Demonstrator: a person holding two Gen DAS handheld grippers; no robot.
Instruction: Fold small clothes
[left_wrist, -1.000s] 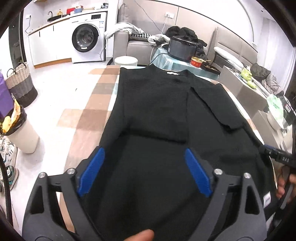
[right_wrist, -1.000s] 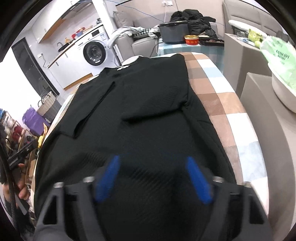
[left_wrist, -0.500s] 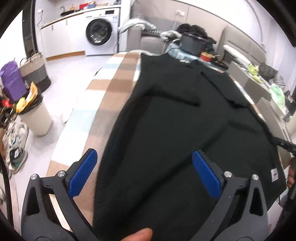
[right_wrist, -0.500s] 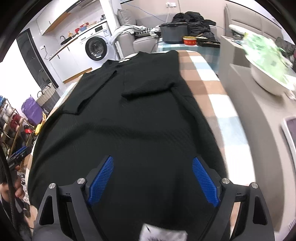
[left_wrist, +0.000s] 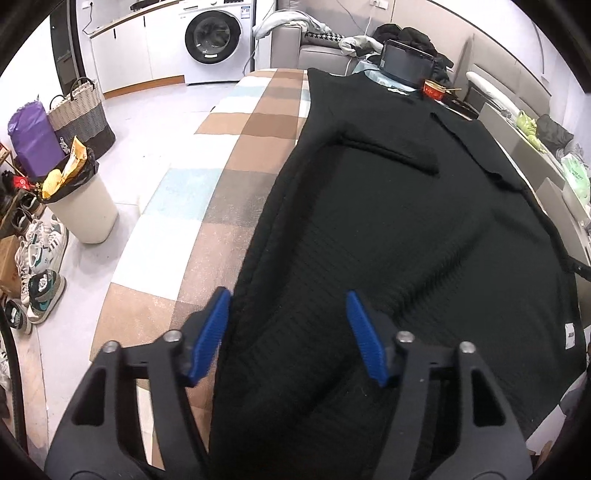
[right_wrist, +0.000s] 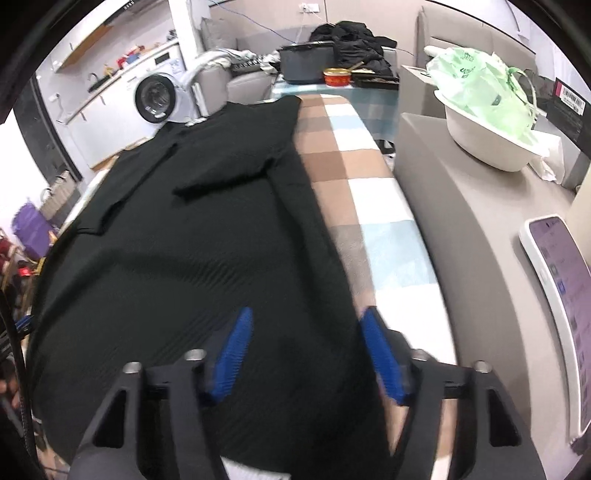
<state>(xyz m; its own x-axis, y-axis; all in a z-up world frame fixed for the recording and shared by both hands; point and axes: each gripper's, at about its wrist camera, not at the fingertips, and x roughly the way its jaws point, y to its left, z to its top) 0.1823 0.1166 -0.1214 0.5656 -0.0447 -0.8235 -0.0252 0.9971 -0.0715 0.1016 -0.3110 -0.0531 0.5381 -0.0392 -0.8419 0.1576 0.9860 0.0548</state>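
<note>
Black knit garment (left_wrist: 388, 236) spread flat on checked table cover (left_wrist: 236, 155), both sleeves folded inward; body fold not yet done. Left gripper (left_wrist: 288, 332), right gripper (right_wrist: 306, 350) both spread over hem corners, pinching nothing.

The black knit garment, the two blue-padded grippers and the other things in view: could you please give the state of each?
Black knit garment: spread flat on the checked cloth, both sleeves folded inward.
Left gripper: open, astride the garment's left edge.
Right gripper: open, astride the garment's right edge.
White washing machine: door shut.
Cream waste bin: full, wrappers sticking out.
White-cased phone: screen lit.
</note>
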